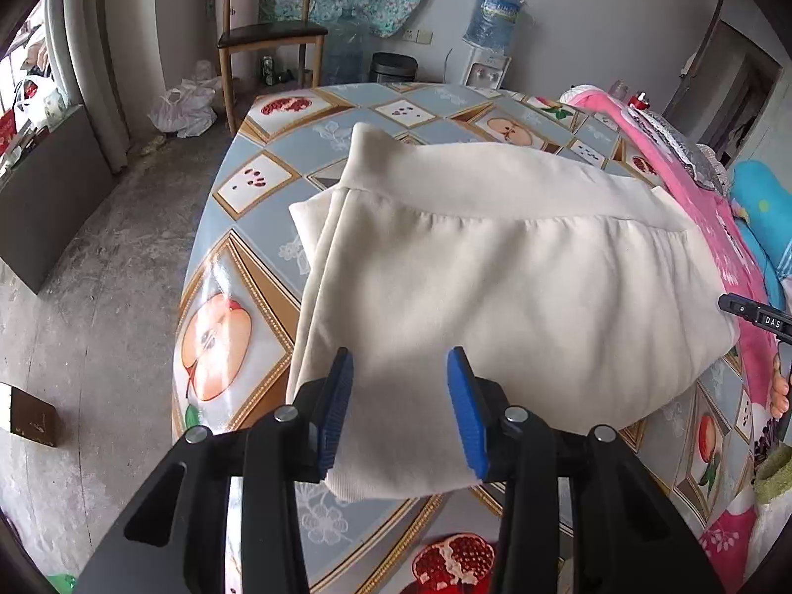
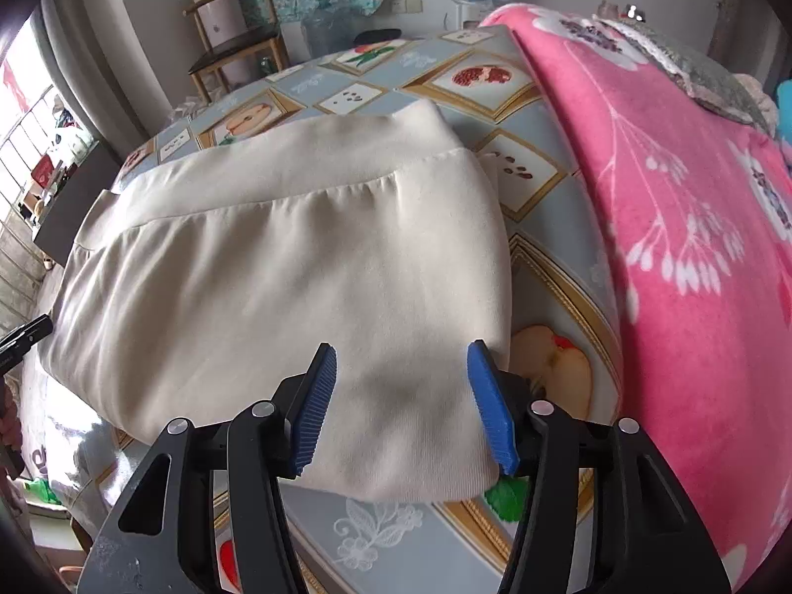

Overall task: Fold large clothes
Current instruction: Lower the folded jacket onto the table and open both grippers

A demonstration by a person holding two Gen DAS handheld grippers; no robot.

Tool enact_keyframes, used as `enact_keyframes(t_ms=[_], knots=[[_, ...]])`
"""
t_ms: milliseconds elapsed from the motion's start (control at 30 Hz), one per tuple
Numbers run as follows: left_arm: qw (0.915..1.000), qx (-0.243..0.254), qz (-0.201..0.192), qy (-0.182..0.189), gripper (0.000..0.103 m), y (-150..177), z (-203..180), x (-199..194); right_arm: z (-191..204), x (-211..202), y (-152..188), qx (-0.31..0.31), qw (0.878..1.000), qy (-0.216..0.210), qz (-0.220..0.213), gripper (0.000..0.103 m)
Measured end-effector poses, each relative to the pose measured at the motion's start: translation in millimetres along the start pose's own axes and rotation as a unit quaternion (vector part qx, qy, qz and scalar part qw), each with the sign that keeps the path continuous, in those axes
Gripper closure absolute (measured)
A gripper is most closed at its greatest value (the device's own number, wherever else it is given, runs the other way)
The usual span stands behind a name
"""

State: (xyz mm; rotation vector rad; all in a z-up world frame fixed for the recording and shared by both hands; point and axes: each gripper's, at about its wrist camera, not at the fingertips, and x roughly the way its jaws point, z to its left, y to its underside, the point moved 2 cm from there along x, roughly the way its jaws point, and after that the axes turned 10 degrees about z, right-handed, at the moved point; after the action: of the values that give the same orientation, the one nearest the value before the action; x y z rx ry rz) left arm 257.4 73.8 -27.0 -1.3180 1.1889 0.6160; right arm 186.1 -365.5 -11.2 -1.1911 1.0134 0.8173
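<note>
Bright daylight from the window [image 1: 29,74] left of the jaws; soft shadows fall on the cloth [image 1: 495,272] between them (edges bend, corners vignette black).

Wooden chair [image 1: 270,34] stands against grey wall [image 1: 594,15].

The letters "DAS" stand in white on a black gripper part [image 1: 760,318] at the right edge of the left wrist view. Other print is too blurred to read.
</note>
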Motion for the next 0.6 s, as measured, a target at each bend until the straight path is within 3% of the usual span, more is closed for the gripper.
enact_keyframes(t_ms=[100, 267, 367, 500, 600], knots=[[0.9995, 0.021, -0.017, -0.016, 0.055, 9.4, -10.0, -13.0, 15.8, -14.4, 20.8, -0.015, 0.999, 0.016, -0.029, 0.033], [0.9989, -0.004, 0.019, -0.043, 0.051, 21.2, -6.7, 14.8, 15.5, 23.6, 42.0, -0.001, 0.998, 0.057, 0.009, 0.033], [0.9986, -0.012, 0.014, -0.049, 0.051, 24.4, -5.5, 12.3, 18.8, 13.0, 46.1, 0.0, 0.997, 0.072, 0.003, 0.033], [0.9966, 0.004, -0.014, -0.081, 0.051, 21.8, -21.3, -13.4, 44.0, -22.6, 45.8, -0.02, 0.997, 0.063, -0.036, 0.031], [0.9947, 0.025, -0.026, -0.096, 0.047, 16.5, -50.1, -20.7, 75.0, -30.6, 42.9, -0.047, 0.997, 0.024, -0.055, 0.021]])
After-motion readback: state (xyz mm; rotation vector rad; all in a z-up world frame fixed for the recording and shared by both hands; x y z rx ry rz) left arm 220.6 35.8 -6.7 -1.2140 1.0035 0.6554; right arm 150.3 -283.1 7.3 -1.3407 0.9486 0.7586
